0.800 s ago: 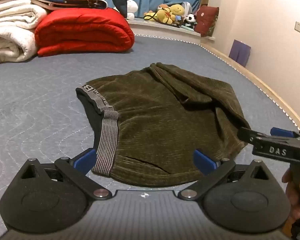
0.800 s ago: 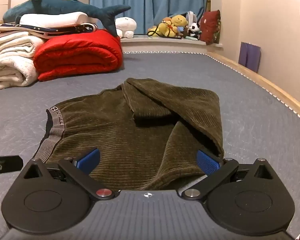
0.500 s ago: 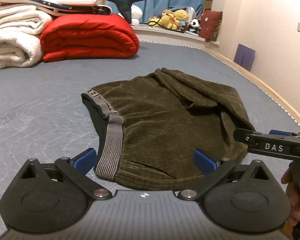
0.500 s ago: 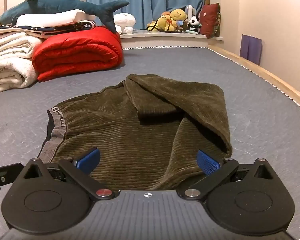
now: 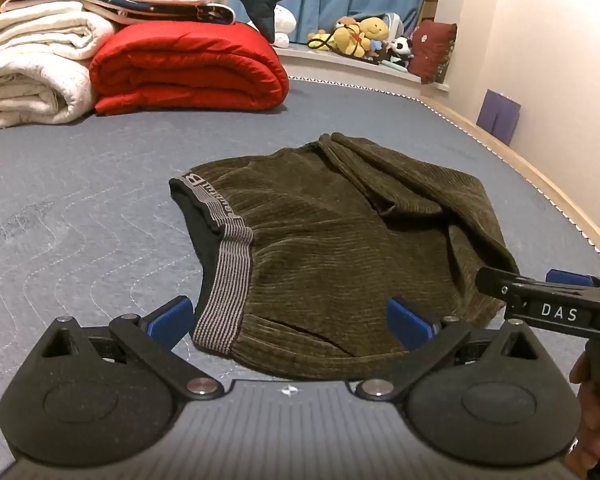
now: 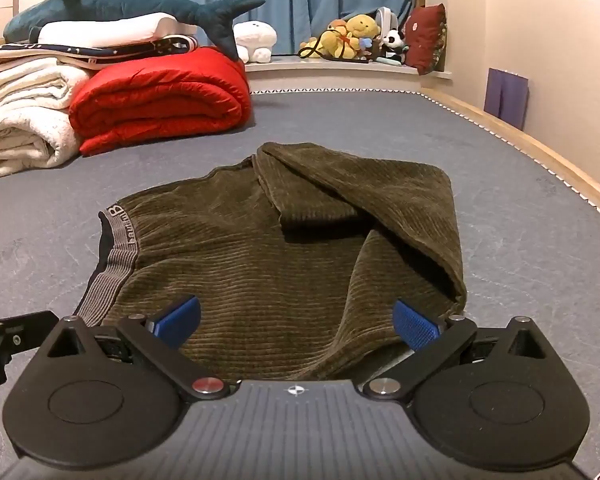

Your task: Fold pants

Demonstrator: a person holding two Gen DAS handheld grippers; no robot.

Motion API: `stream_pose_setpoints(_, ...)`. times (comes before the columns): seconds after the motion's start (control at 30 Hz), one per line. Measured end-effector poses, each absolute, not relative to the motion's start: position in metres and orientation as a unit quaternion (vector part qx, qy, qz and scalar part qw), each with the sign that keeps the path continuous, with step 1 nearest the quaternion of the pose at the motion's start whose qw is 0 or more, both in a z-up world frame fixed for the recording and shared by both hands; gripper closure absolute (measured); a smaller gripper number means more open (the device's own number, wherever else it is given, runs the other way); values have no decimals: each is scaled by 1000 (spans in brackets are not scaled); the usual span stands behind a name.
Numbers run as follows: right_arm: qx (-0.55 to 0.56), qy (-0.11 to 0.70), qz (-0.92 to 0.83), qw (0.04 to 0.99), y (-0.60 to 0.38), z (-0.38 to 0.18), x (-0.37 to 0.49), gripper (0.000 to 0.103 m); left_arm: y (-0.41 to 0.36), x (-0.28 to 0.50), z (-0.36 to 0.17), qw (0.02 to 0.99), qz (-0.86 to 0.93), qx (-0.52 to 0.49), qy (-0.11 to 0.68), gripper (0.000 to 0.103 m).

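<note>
1. The dark olive corduroy pants lie partly folded near the middle of the grey quilted bed, closer to its right edge than its left. The grey striped elastic waistband faces the left edge; the legs are doubled back over the seat as a loose flap on the far right part of the bundle.

2. Compared with the views less than a second ago, both cameras sit slightly farther back and higher: the pants appear a little smaller and farther up the frame, and more of the bed shows in front of them. The cloth itself keeps the same outline and creases.

3. The left gripper hangs over the near edge of the pants with its jaws wide, one blue pad outside the waistband corner, the other over the corduroy. Nothing is between them.

4. The right gripper likewise has its jaws spread wide and empty above the near hem of the bundle. In the left wrist view its black body sits just beside the pants' right side.

5. My reading: the previous fold is released and both tools are backing off to line up the next one. The flap is not flat, its near right side gaping open, so it probably needs smoothing or regripping.

6. A likely next step is taking the waistband end and the opposite end to halve the bundle.
</note>
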State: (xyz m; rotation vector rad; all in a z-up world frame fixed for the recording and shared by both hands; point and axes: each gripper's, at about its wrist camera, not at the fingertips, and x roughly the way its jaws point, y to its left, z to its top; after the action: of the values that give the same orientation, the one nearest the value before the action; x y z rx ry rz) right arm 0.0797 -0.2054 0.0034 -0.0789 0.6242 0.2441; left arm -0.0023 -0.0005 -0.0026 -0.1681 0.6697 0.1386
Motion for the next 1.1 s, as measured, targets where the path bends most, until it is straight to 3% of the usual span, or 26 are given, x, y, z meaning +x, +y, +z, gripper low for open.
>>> stream_pose_setpoints(1.1, -43, 312, 126, 941, -206, -1, 77, 2, -3, 1, -4, 938, 67, -85, 330, 0)
